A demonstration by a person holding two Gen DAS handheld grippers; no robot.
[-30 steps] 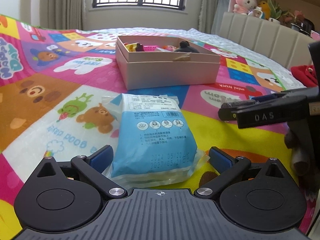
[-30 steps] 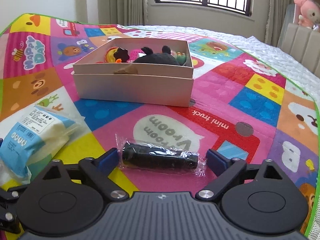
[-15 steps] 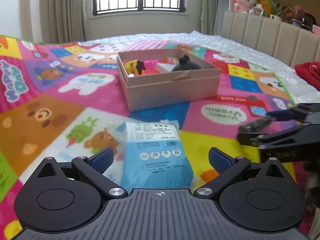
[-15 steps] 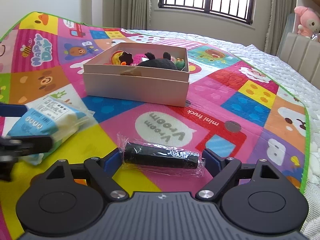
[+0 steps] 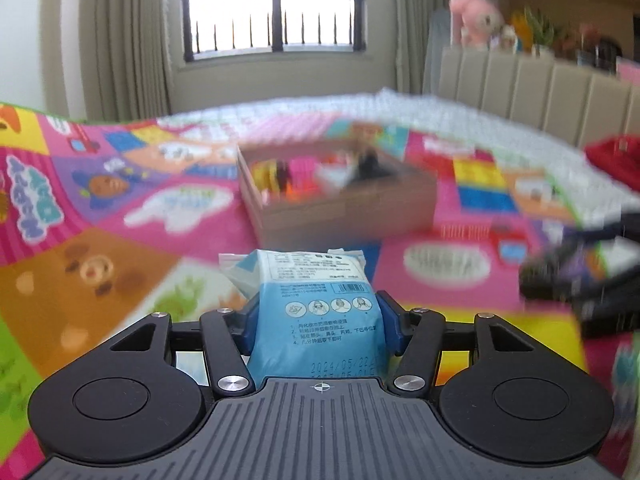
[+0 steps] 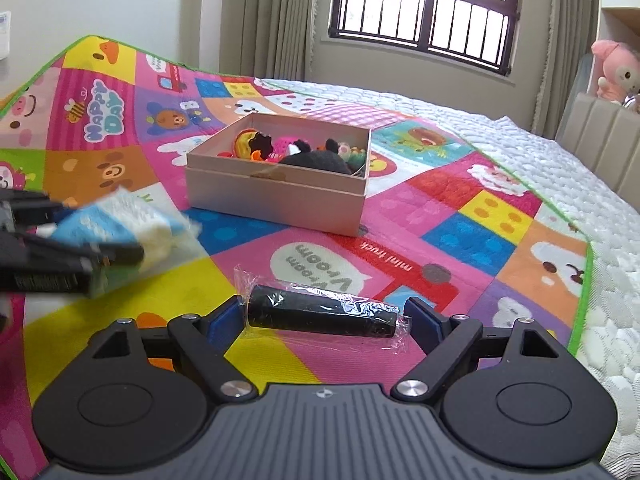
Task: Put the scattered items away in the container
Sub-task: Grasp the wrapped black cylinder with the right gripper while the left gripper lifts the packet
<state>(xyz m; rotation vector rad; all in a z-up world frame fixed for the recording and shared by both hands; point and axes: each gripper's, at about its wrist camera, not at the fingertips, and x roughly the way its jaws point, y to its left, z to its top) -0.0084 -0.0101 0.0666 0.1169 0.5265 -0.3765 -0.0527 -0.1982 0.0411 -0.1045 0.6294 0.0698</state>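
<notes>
Closing on a blue face-mask packet (image 5: 320,316), the left gripper (image 5: 318,322) lifts it clear of the play mat (image 6: 496,216).
The right gripper (image 6: 320,316) clamps a wrapped black roll (image 6: 320,314) endwise, the pink box (image 6: 276,200) lying beyond.

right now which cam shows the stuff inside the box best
The right wrist view. There the box is sharp and seen from above its rim, so the black plush and the yellow and orange toys inside read clearly. The left wrist view shows the box too, but blurred, its contents only smears of colour.
</notes>
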